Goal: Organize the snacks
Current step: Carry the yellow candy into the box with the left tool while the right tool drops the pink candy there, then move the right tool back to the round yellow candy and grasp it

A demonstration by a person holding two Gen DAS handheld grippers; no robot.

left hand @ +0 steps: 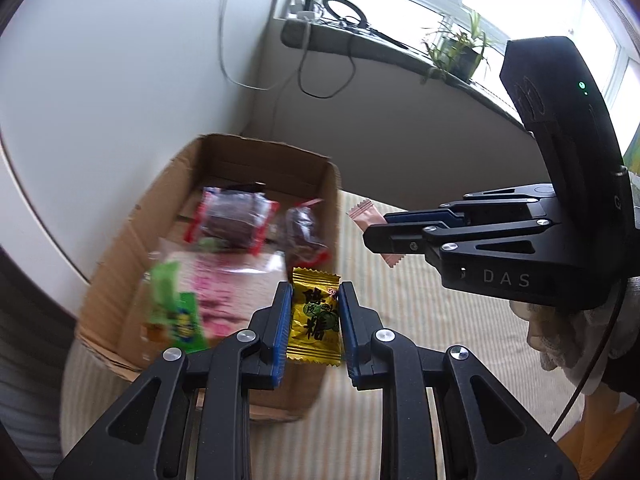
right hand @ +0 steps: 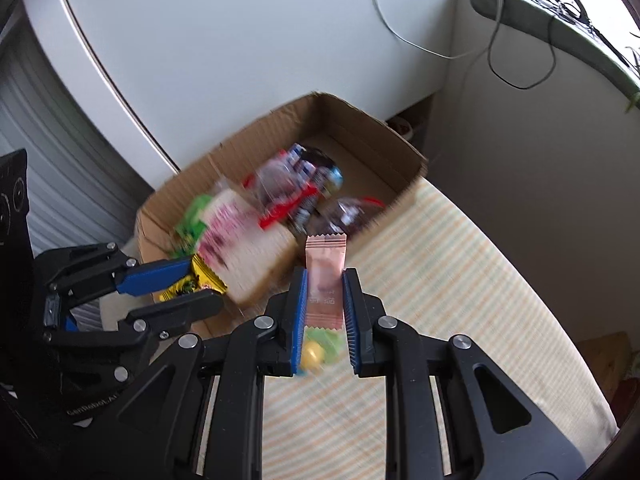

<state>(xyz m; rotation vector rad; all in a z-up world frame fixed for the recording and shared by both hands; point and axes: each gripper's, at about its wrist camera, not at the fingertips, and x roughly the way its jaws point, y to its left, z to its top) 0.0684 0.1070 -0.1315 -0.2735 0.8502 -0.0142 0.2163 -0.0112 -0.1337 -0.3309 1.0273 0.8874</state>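
My left gripper point(left hand: 314, 300) is shut on a yellow candy packet point(left hand: 314, 320) and holds it over the near right corner of an open cardboard box point(left hand: 120, 272). My right gripper point(right hand: 325, 288) is shut on a pink snack packet point(right hand: 325, 276) just in front of the box point(right hand: 404, 192). The box holds several snacks: red-edged dark packets point(left hand: 232, 220), a large white and pink bag point(left hand: 236, 292) and a green packet point(left hand: 176, 312). The right gripper point(left hand: 370, 236) with the pink packet point(left hand: 364, 216) also shows in the left wrist view, right of the box. The left gripper point(right hand: 200, 284) shows in the right wrist view.
The box stands on a striped cloth point(right hand: 460, 280) next to a white appliance point(right hand: 200, 60). A green and yellow snack point(right hand: 320, 350) lies on the cloth under my right gripper. A windowsill point(left hand: 400, 56) with cables and a plant is behind.
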